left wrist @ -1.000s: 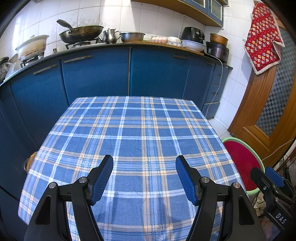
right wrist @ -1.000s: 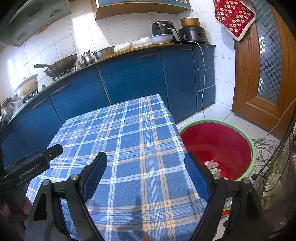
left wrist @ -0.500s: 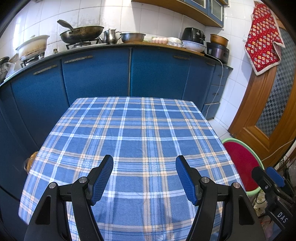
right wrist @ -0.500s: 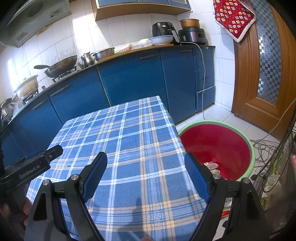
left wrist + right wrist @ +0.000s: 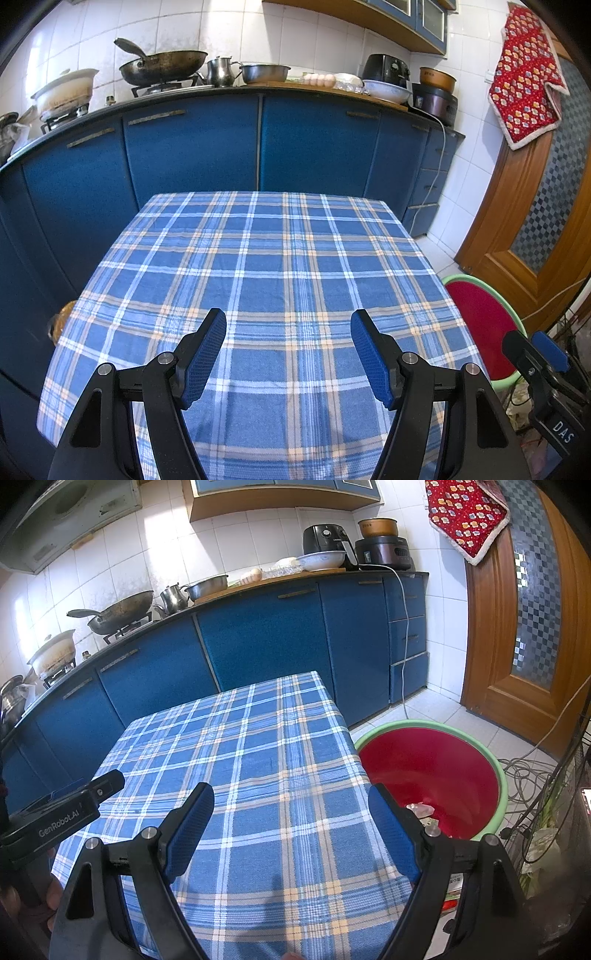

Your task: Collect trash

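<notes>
Trash is nowhere to be seen on the blue, white and orange plaid cloth [image 5: 280, 266] that covers the worktop; the only scraps in view lie crumpled at the bottom of the round red plastic tub with a pale green rim [image 5: 495, 768], which stands on the tiled floor just beside the worktop's right edge. The left claw [image 5: 288, 347] hangs over the near part of the cloth with its blue-padded fingers [image 5: 207, 354] spread apart and nothing between them. The right claw [image 5: 291, 827] hangs over the near right corner, its jaws wide and likewise empty, with the tub just past its right finger.

By the look of it, the collecting is done or nearly so, and the step in hand is a check. To do it well, the person should sweep both cameras over the near edge of the cloth and the floor around the tub, since those spots are hidden behind the claws. Should a scrap turn up, the nearer claw should come down with the scrap centred between the pads, close without pinching the cloth, and release well inside the green rim. The loose cables [image 5: 524, 771] beside the tub are best avoided.
</notes>
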### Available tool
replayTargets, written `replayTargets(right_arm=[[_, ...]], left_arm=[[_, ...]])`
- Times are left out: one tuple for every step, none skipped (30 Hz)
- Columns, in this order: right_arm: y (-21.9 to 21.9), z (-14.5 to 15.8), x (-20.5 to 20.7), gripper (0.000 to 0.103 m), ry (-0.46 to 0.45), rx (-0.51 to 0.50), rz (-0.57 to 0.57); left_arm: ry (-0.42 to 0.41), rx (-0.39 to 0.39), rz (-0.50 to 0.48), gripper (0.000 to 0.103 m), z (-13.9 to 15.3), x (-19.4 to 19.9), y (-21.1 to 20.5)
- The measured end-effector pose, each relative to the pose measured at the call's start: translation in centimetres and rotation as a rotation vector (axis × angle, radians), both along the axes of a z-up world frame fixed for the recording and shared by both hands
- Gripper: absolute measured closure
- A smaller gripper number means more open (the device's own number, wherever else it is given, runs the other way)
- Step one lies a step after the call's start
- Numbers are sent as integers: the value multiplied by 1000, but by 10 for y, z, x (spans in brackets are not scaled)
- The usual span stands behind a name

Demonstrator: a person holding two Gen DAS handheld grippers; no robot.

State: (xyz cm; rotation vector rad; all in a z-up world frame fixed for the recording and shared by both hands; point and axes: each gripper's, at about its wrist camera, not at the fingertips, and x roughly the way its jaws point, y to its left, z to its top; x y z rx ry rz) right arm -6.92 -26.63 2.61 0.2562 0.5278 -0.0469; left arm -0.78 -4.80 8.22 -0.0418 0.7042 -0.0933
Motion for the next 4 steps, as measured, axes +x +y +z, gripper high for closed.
replayTargets(right_arm=[[-1, 0, 0, 18, 2, 0, -1], [-1, 1, 0, 18, 3, 0, -1], [-2, 1, 0, 18, 4, 1, -2], [-2, 1, 0, 18, 4, 0, -3]], left_arm=[[1, 0, 0, 32, 1, 0, 0], [2, 1, 1, 32, 1, 0, 0], [2, 1, 2, 32, 1, 1, 0], [3, 1, 2, 32, 0, 0, -1]])
